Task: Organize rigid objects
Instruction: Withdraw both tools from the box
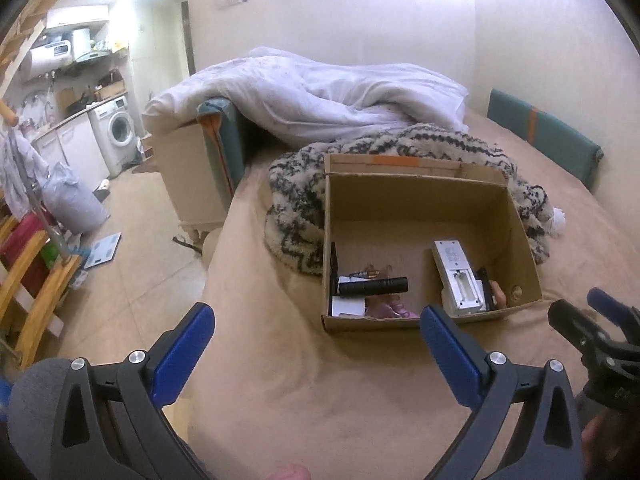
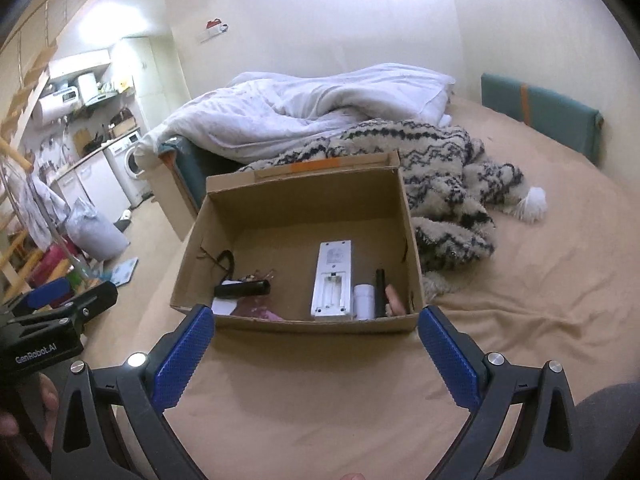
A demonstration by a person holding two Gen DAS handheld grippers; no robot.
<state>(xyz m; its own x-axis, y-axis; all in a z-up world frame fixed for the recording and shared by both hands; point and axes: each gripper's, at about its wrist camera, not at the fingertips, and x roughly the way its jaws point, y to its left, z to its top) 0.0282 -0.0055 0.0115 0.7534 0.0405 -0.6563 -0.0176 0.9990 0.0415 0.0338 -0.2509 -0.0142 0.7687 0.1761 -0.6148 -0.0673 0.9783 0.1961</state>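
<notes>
An open cardboard box [image 1: 520, 236] [image 2: 192, 240] sits on the tan bed sheet. Inside lie a black flashlight [image 1: 374, 286] [image 2: 242, 289], a white remote [image 1: 458, 276] [image 2: 332, 282] with its battery bay open, a white cylinder [image 2: 363, 300], a thin black stick [image 2: 380, 292], a pink item [image 1: 386, 308] and small bits. My left gripper [image 1: 316, 328] is open and empty, in front of the box to its left. My right gripper [image 2: 316, 330] is open and empty, just in front of the box's near wall.
A black-and-cream patterned fuzzy blanket [image 1: 296, 200] [image 2: 444, 168] lies behind the box, with a white duvet [image 1: 304, 96] [image 2: 304, 108] beyond. A teal headboard pad [image 2: 540, 112] lines the right wall. Left of the bed are floor, a washing machine [image 1: 116, 128] and clutter.
</notes>
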